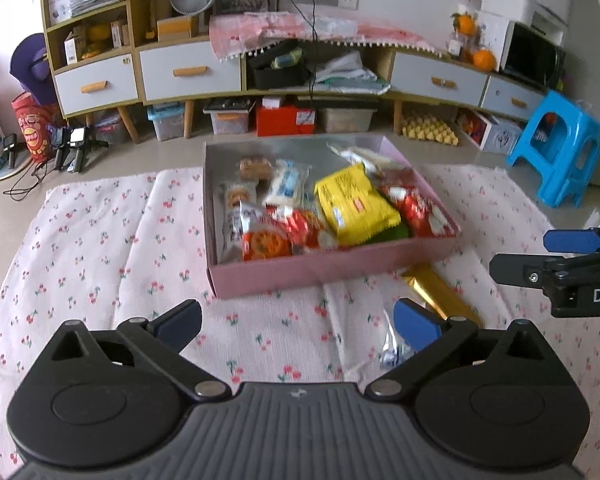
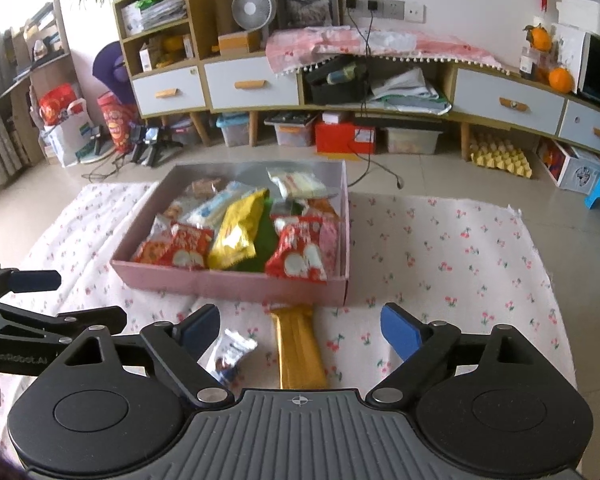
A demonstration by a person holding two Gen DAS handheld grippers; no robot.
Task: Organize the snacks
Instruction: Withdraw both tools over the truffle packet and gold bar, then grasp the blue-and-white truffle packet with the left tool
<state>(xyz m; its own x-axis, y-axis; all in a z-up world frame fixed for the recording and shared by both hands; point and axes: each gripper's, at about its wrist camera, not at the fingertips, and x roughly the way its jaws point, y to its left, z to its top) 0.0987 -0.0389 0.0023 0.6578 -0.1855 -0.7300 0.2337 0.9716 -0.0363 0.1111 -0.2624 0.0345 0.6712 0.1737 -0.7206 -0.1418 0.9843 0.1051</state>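
Two snacks left outside the pink box [image 2: 228, 284]: a gold bar wrapper [image 2: 300, 348] lying lengthwise just near of the box's front wall, and a small silver-and-blue packet [image 2: 230, 354] just left of it, both on the cherry-print cloth [image 2: 460, 272] spread over the floor. Box already crowded with packets, among them a yellow bag [image 2: 238, 232] and red-and-white bags [image 2: 296, 256].

Judged to be late in the gathering step, with these two pieces yet to go in.

Right gripper [image 2: 300, 330] spread wide, empty, hovering over the gold bar wrapper, which sits between its blue pads. Left gripper [image 1: 298, 320] likewise wide open and empty, with the small packet partly hidden behind its right finger.

Next move likely calls for lowering the right gripper, closing across the bar's narrow width, then lifting clear of the front wall to a free spot at the far end of the box.
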